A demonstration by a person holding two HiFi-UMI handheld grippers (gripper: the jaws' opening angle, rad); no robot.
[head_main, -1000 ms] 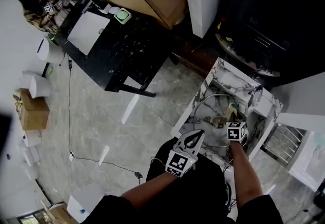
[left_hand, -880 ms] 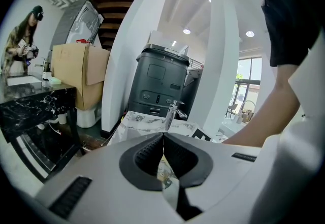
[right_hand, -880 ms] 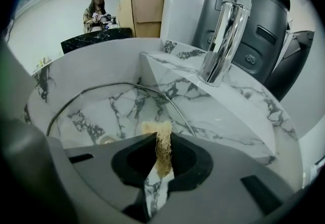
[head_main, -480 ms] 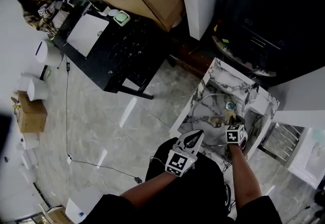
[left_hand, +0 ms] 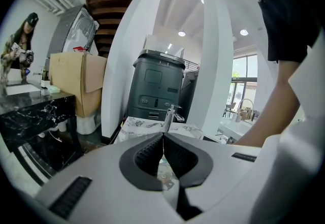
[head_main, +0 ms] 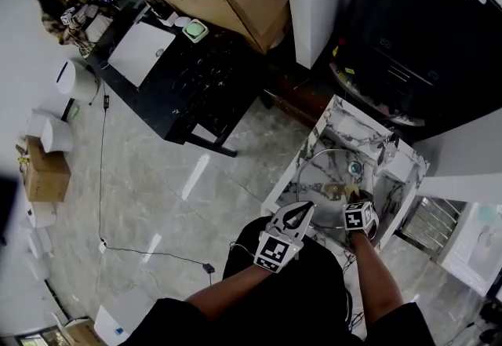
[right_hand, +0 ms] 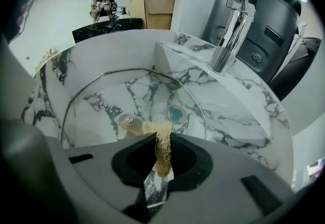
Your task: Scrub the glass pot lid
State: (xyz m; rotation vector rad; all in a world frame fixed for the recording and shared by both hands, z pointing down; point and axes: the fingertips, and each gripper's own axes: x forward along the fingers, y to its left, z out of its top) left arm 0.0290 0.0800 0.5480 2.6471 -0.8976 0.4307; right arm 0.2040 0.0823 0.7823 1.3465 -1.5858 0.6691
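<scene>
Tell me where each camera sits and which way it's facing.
Head view: on the person's head, looking steeply down at the marble sink; both forearms show.
Left gripper view: on the left gripper, facing across the sink toward the faucet; shut, empty jaws and an arm show.
Right gripper view: on the right gripper, aimed down at the glass lid; jaws pinch a scrubber.
Shared: both gripper views show the faucet.

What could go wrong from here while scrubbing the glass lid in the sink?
1. Nothing steadies the glass lid. The left gripper is shut, empty and off it, so a push may slide it against the marble sink.
2. The right gripper pinches the scrubber with little sticking past its fingers, so hard plastic might hit the glass.
</scene>
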